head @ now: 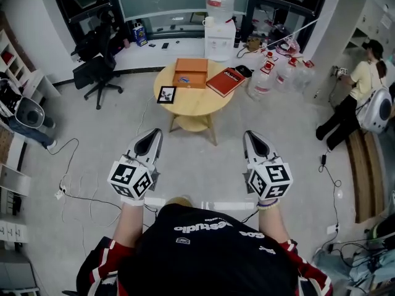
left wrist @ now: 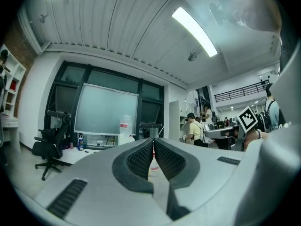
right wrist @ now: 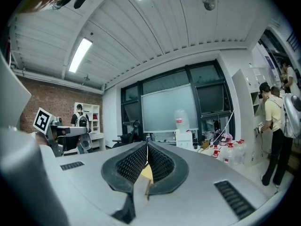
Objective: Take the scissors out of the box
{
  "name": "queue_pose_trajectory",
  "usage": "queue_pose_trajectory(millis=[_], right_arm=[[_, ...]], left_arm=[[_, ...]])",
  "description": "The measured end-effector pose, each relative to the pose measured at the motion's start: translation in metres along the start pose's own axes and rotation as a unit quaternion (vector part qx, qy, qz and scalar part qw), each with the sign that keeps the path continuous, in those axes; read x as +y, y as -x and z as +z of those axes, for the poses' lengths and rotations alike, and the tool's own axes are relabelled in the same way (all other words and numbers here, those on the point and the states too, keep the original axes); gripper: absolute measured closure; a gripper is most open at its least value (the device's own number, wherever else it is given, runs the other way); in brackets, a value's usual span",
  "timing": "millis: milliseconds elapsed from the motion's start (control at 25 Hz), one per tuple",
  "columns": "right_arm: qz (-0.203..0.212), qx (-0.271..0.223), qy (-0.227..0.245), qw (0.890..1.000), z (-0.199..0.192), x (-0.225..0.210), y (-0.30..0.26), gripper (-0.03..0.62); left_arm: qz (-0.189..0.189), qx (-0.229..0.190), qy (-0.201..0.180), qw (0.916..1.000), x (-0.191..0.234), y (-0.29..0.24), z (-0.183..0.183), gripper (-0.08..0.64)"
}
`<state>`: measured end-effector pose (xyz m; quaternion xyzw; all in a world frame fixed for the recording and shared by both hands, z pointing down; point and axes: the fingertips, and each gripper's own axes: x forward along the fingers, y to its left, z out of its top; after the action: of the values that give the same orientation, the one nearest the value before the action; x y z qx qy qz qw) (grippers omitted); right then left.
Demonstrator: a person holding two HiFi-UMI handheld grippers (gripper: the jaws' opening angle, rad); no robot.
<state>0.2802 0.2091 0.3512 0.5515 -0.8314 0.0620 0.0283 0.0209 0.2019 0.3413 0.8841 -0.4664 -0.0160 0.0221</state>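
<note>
On the round table (head: 196,100), toward its far edge and well ahead of both grippers, sits the orange box (head: 191,73). The scissors cannot be made out at this range; only a small bluish item shows on the box's face, so they are presumed to be inside. A red book (head: 226,81) lies at the table's right edge and a dark framed picture (head: 166,94) at its left edge. The left gripper (head: 154,133) and the right gripper (head: 250,134) are held side by side above the floor, both aimed at the table. Each gripper's own view shows its jaws clenched together with nothing between them. The box lies straight ahead between the two lines of aim, slightly nearer the left gripper's. Both hands must close the gap before any grasp.
</note>
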Motion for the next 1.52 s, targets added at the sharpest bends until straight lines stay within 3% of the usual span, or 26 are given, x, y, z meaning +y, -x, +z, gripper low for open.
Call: queue_pose_trajectory(millis=[320,600,920,1200,1520], right_arm=[[-0.009,0.013,-0.018,1.000,-0.021,-0.022,0.006,0.560],[-0.004,0.020,-0.013,1.000,-0.026,-0.020,-0.033,0.560],[0.001,0.037,0.014,0.999,-0.018,-0.025,-0.102,0.560],[0.001,0.035,0.032,0.999,0.020,-0.033,-0.188,0.560],[0.015,0.046,0.041,0.998,0.032,-0.020,-0.275,0.560]], left_arm=[[-0.003,0.007,0.001,1.0000,-0.008,-0.017,-0.011,0.534],[0.001,0.012,0.011,0.9999,0.025,-0.035,-0.027,0.534],[0.013,-0.008,0.055,0.9983,0.098,-0.078,-0.040,0.534],[0.025,-0.021,0.045,0.9985,0.170,-0.124,-0.018,0.534],[0.035,-0.027,0.037,0.9983,0.245,-0.155,-0.003,0.534]])
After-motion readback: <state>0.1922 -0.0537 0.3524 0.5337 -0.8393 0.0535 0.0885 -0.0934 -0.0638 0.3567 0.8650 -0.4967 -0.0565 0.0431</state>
